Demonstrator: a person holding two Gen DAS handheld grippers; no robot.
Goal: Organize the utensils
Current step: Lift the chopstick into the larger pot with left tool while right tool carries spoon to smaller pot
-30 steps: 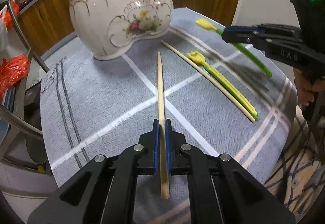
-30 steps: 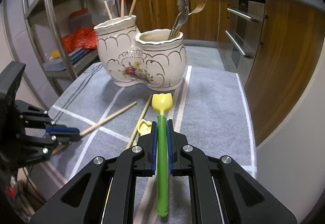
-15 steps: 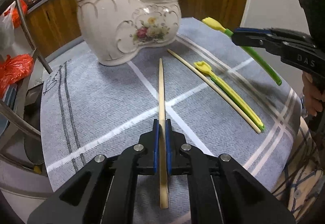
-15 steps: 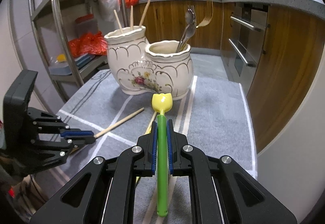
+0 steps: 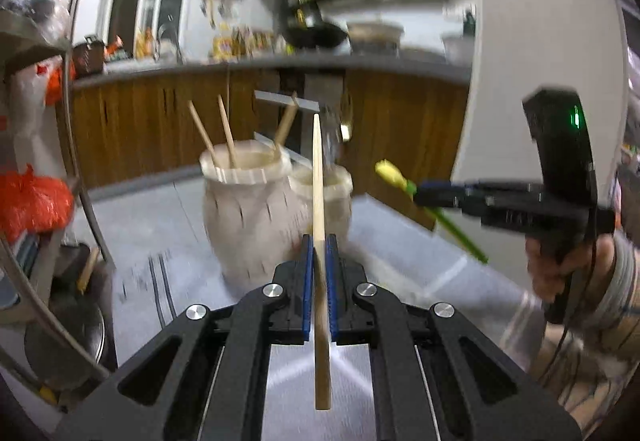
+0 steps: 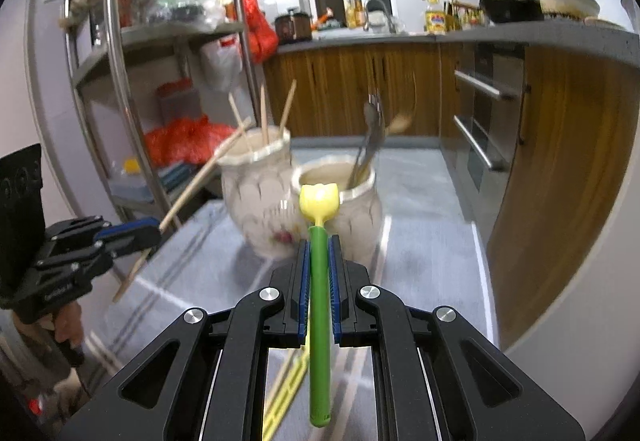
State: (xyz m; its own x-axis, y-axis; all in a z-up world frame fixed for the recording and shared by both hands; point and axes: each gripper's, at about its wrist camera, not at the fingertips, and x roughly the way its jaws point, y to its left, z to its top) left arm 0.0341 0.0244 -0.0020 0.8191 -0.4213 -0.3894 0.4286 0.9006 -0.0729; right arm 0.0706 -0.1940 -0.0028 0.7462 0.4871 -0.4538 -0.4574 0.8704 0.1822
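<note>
- Both tools are loaded and held above the grey striped tablecloth (image 6: 420, 201): the left gripper (image 5: 319, 273) has its blue pads clamped on a wooden chopstick (image 5: 318, 201), and the right gripper (image 6: 319, 273) is closed tight on a green utensil (image 6: 319, 301) with a yellow tulip-shaped tip.
- Ahead of both stands the white double ceramic holder (image 6: 304, 197), its 2 wells joined side by side.
- The taller well (image 5: 244, 169) already holds 3 chopsticks; the shorter well (image 6: 336, 181) holds metal cutlery (a fork and what looks like a spoon).
- Sorting appears partly done: neither held piece is in the holder yet, and both are clear of its rims.
- Left on the cloth, below the right gripper, lie a yellow-green utensil (image 6: 286, 397) and what looks like a chopstick just beside it.
- The held chopstick is pale, slim and tapered, pointing toward the holder; by likeness it probably belongs with the 3 in the taller well.
- Motion blur softens the holder's painted pattern in both views.
</note>
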